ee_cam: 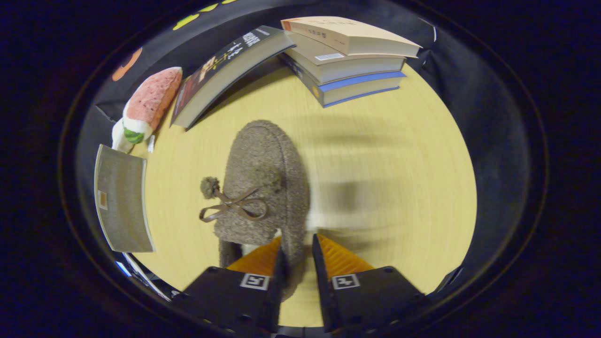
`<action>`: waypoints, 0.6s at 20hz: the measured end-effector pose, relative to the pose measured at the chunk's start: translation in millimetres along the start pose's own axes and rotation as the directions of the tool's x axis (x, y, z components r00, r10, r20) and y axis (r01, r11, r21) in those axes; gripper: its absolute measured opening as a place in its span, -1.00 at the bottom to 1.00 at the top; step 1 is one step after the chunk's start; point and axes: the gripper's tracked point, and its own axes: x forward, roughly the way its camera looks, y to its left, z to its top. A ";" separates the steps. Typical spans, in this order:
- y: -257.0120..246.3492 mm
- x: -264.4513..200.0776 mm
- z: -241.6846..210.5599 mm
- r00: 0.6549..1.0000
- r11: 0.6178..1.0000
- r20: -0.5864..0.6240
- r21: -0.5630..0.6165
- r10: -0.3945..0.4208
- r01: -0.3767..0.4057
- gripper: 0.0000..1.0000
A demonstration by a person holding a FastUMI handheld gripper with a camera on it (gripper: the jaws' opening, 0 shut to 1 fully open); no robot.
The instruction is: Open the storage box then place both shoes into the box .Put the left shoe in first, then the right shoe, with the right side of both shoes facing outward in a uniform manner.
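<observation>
Gripping the heel-side wall of a fuzzy brown slipper [265, 188] between nearly closed fingers, the gripper [296, 244] holds it over a yellow wooden table [399, 188], beyond which lie a leaning book [225, 70], 3 stacked books [347, 61] and a watermelon-slice plush [148, 103].

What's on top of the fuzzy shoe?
A thin bow with a pompom sits on the fuzzy shoe. The gripper jaws pinch its side wall; the shoe's inside is hidden.
</observation>
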 end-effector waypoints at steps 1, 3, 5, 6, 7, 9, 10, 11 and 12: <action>0.5 -1.1 1.8 1.000 1.000 0.007 -0.007 -0.004 0.004 -0.47; -0.7 -2.2 1.9 1.000 1.000 0.003 0.012 -0.005 0.005 -0.72; 4.4 -7.6 -4.9 0.999 0.995 -0.034 0.099 0.031 -0.027 -0.98; 10.0 -9.0 -10.8 0.997 0.991 -0.057 0.122 0.060 -0.052 -0.99; 13.0 -13.2 -11.9 0.996 0.988 -0.061 0.141 0.071 -0.061 -0.99; 19.3 -29.2 -15.2 0.997 0.990 -0.044 0.131 0.061 -0.055 -0.99; 25.4 -40.5 -15.2 0.998 0.990 -0.036 0.131 0.058 -0.053 -0.99; 33.6 -52.5 -15.6 0.998 0.989 -0.028 0.133 0.063 -0.059 -0.99; 45.7 -64.6 -14.4 0.997 0.989 -0.019 0.132 0.076 -0.073 -0.99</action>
